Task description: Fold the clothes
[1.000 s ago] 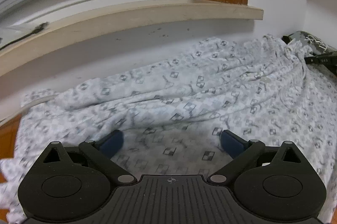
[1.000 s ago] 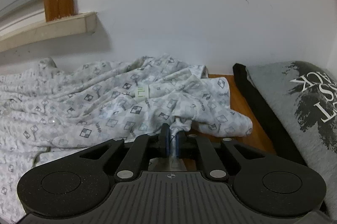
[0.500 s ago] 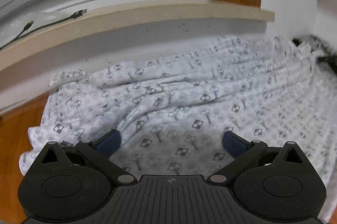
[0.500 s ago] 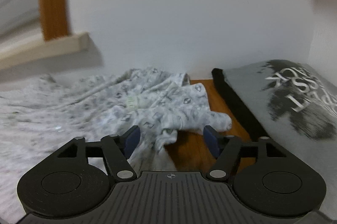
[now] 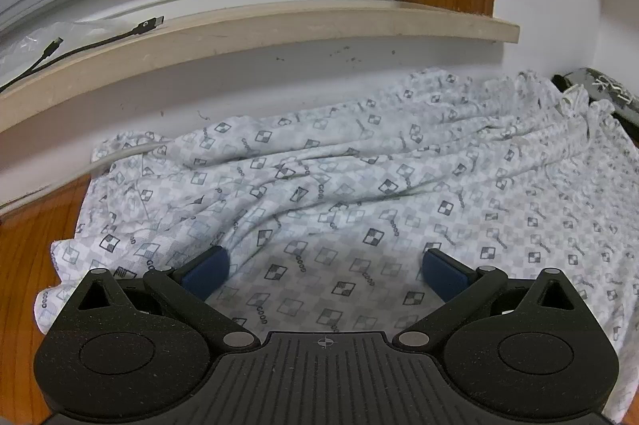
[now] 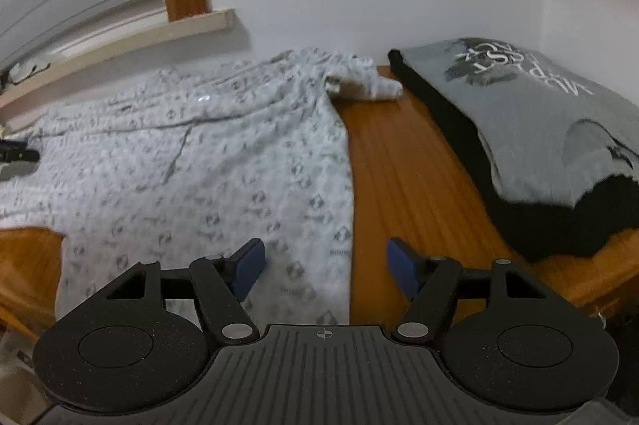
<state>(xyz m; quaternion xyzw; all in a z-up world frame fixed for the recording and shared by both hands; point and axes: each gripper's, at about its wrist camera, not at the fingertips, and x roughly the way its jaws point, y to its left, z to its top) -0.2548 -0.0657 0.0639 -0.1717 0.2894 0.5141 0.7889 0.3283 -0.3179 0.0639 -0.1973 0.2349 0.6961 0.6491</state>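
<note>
A white garment (image 5: pixel 359 185) printed with small grey checks lies spread and wrinkled on a wooden table, reaching back to the wall. My left gripper (image 5: pixel 323 271) is open low over its near left part, blue pads wide apart, nothing pinched. In the right wrist view the same garment (image 6: pixel 223 161) lies flat with its right edge running straight toward me. My right gripper (image 6: pixel 325 265) is open above that edge near the front, one pad over cloth and one over bare wood (image 6: pixel 395 177), holding nothing.
A folded grey shirt with white lettering (image 6: pixel 531 113) sits on a black garment at the right. A pale window sill (image 5: pixel 279 33) with black cables (image 5: pixel 80 45) juts out above the table's back. Bare wood (image 5: pixel 24 249) shows at the left.
My right gripper let go of the bunched corner it was pinching, opened, and drew back toward me along the garment's right edge. The left gripper stayed open over the cloth.
</note>
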